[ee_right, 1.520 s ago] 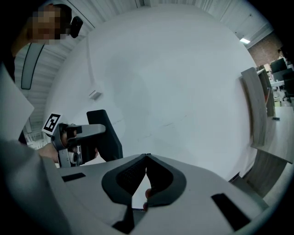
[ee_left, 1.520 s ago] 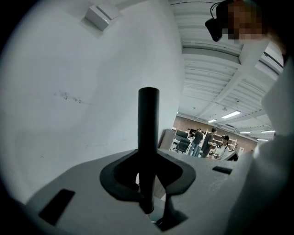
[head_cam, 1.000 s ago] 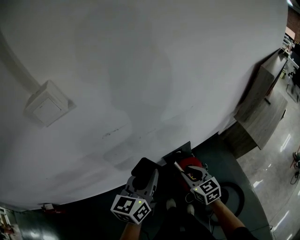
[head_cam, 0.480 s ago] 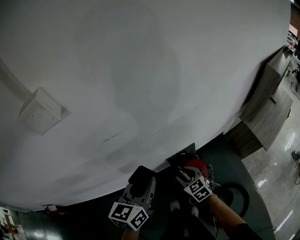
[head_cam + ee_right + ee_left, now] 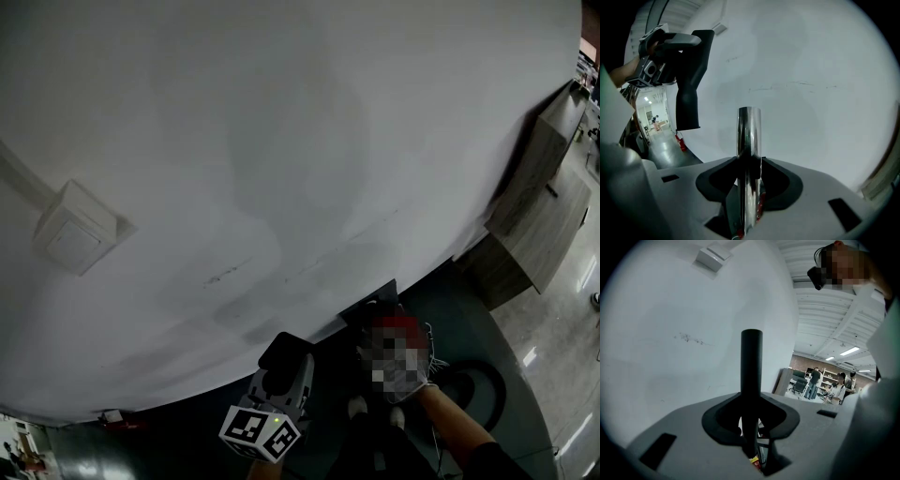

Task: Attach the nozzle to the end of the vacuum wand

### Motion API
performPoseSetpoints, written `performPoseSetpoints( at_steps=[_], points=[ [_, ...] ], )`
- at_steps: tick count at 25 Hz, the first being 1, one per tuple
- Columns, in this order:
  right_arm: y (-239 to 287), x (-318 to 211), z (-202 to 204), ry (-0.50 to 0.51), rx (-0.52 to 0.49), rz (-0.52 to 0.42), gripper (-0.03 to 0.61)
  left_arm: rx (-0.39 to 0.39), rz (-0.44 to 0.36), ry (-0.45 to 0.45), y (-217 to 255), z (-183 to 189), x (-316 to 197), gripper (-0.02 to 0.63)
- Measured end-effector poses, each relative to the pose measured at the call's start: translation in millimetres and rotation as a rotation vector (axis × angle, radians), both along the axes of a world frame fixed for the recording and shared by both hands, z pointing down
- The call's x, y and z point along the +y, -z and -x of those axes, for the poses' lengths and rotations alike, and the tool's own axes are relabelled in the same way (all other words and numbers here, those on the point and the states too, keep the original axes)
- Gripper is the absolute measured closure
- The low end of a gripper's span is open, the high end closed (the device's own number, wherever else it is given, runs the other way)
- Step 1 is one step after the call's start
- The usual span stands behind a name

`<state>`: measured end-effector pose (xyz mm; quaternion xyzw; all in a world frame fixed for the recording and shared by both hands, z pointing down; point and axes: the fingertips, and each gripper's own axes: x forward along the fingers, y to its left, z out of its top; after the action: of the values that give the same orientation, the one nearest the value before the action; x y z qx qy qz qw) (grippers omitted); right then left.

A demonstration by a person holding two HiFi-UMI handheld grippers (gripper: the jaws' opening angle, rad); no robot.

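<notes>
Two grippers are up before the white wall (image 5: 281, 141), one in each of my hands. My left gripper (image 5: 750, 404) has its fingers closed on the black nozzle (image 5: 752, 362), which rises straight out of them as a dark tube with a flat end. In the right gripper view that same nozzle hangs high at the left, its lower end pointing down, above and to the side of the wand's tip and clear of it. My right gripper (image 5: 749, 165) has the shiny metal wand (image 5: 749, 133) standing upright between its fingers. Those fingers have just been opening and now stand wide, with a thin sliver of light between the wand and the finger on the right, so they do not clamp it.

From my head view the left gripper sits low in the middle, its marker cube toward me and the nozzle poking on toward the wall; a small white box (image 5: 75, 230) is fixed on the wall far to the left; a wooden cabinet (image 5: 539, 220) stands against the wall at the right; the dark floor (image 5: 450, 300) lies below, with a black hose (image 5: 489, 398) looped on it near my feet; far behind my left gripper, a few people (image 5: 814, 380) stand among shelves.
</notes>
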<state>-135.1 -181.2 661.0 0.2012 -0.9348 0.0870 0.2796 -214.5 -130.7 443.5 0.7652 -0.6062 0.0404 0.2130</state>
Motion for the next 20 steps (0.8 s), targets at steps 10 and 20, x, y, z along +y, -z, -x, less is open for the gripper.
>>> performPoseSetpoints(
  at_steps=[10, 20],
  points=[
    [4, 7, -5, -0.005, -0.003, -0.008, 0.421, 0.009, -0.021, -0.007, 11, -2, -4, 0.528],
    [18, 24, -31, -0.030, -0.010, -0.025, 0.422, 0.035, -0.060, -0.065, 34, -27, -20, 0.528]
  ],
)
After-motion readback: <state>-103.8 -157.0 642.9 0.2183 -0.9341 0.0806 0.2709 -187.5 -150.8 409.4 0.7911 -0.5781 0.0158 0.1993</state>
